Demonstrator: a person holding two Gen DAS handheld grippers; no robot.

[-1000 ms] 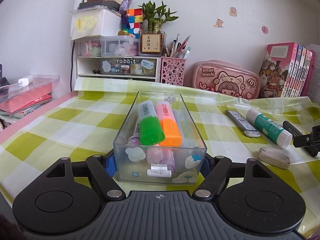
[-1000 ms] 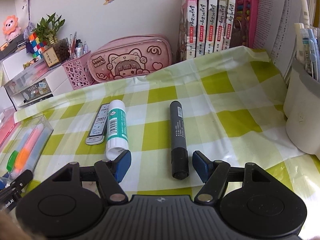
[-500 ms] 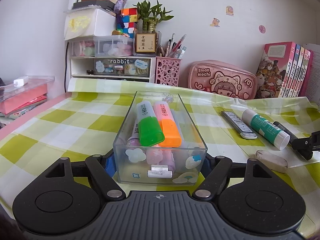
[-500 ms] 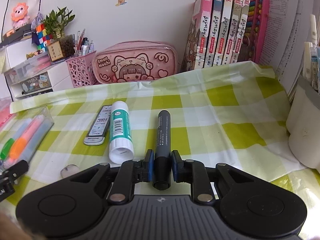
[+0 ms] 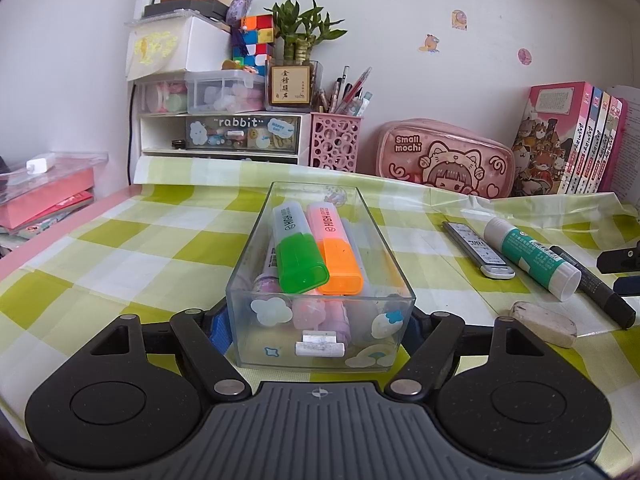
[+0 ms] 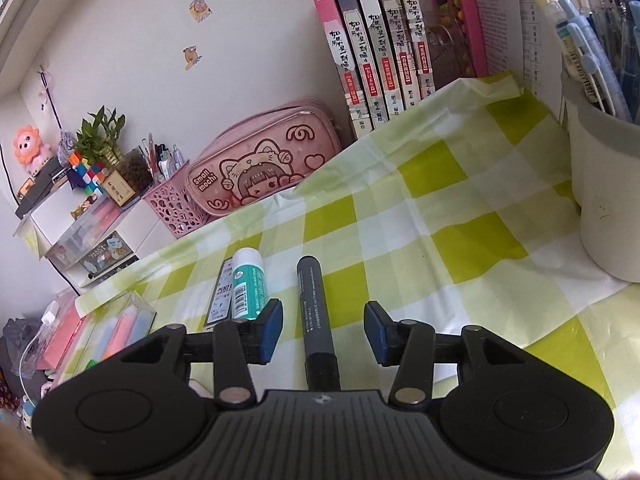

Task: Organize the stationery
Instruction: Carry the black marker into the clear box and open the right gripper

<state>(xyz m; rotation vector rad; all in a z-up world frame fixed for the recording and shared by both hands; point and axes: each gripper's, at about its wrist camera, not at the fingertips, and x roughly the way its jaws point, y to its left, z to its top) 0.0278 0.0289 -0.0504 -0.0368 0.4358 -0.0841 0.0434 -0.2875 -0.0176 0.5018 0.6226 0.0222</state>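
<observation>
My left gripper (image 5: 320,322) is shut on a clear plastic box (image 5: 376,224) that holds a green highlighter (image 5: 298,252), an orange highlighter (image 5: 336,252) and other pens. My right gripper (image 6: 323,330) is open, its blue pads on either side of a black marker (image 6: 314,312) that lies on the checked cloth and touches neither pad. The marker also shows in the left wrist view (image 5: 592,284). A glue stick (image 6: 249,286) and a flat lead case (image 6: 220,298) lie just left of the marker. A grey eraser (image 5: 544,322) lies near the glue stick's cap end.
A pink pencil case (image 6: 260,164), a row of books (image 6: 376,40) and a pink pen basket (image 6: 172,204) stand along the wall. A white pen cup (image 6: 604,184) stands at the right. Drawer units (image 5: 224,120) stand at the back left.
My right gripper closed on the black marker half a second ago and is now open again, with the view tilted. The left gripper still holds the box.
</observation>
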